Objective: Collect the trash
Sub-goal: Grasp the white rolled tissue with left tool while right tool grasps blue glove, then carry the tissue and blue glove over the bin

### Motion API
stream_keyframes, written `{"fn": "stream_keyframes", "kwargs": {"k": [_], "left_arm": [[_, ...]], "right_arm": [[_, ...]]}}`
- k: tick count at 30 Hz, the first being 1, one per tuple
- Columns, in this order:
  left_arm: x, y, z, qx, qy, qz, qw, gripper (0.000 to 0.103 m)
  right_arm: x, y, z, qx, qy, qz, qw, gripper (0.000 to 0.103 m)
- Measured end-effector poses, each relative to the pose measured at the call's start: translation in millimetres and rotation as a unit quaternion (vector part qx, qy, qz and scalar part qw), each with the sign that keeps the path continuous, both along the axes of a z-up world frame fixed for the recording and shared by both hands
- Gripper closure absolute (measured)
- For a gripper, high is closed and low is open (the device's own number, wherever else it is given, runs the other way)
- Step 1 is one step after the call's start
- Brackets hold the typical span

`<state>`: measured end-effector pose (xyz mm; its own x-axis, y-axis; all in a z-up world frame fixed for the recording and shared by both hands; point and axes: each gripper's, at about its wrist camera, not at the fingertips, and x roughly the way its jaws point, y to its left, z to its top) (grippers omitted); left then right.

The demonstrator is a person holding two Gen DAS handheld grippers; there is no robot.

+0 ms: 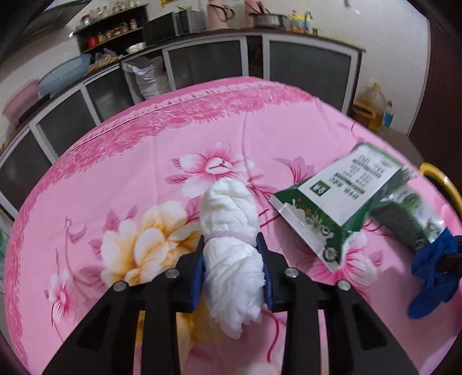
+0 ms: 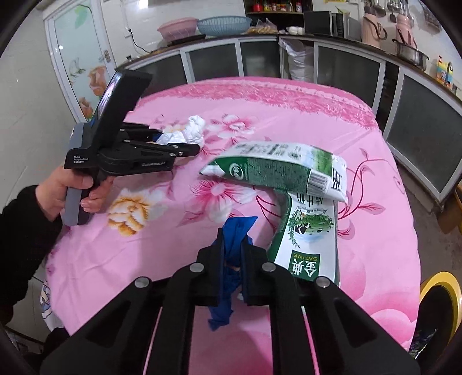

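My left gripper (image 1: 232,245) is shut on a white crumpled wad (image 1: 231,230) with a thin band around it, held just above the pink flowered tablecloth (image 1: 115,161). It also shows in the right wrist view (image 2: 184,135), where the wad (image 2: 193,129) sticks out past its fingers. My right gripper (image 2: 233,239) is shut on a blue glove (image 2: 234,245) that hangs down between its fingers; the glove (image 1: 433,274) shows at the right edge of the left wrist view. A green and white milk carton (image 2: 294,190), flattened and bent, lies on the cloth just right of my right gripper; it also shows in the left wrist view (image 1: 346,202).
A yellow-rimmed bin (image 2: 441,305) stands off the table's right edge, also seen in the left wrist view (image 1: 441,178). Kitchen cabinets (image 1: 202,63) run along the far wall with basins (image 2: 202,26), jars and a pot on top. An oil bottle (image 1: 372,103) stands on the floor.
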<state>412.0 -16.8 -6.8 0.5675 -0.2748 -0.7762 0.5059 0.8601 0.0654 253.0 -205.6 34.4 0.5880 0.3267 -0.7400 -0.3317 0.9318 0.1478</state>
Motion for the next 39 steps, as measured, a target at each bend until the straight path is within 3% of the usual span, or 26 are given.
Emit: {"fn": "stream_keyframes", "kwargs": {"k": [3,12,18,27,39], "left_arm": [[-13,19,16,-0.024,-0.005,0.01,0.9996,0.073],[-75,72,52,-0.049,-0.038,0.038,0.9974,0.073],[-123,86,58,-0.06,-0.043,0.042,0.9964,0.073],[-180,62,43,-0.069,-0.022,-0.004,0.9974,0.073],[-192,-23,53,-0.095,-0.016,-0.063,0.9933,0.073]], "right_arm": [[-8,-2,11,0.012,-0.005,0.002,1.0,0.094],[-46,-8,41,0.025,-0.031,0.0,0.999,0.094],[-76,-19,46,0.042,-0.028,-0.007,0.999,0.094],[-118,-53,39,0.056,-0.018,-0.052,0.997,0.094],[-161,-130,48,0.064,-0.042,-0.141,0.987,0.094]]}}
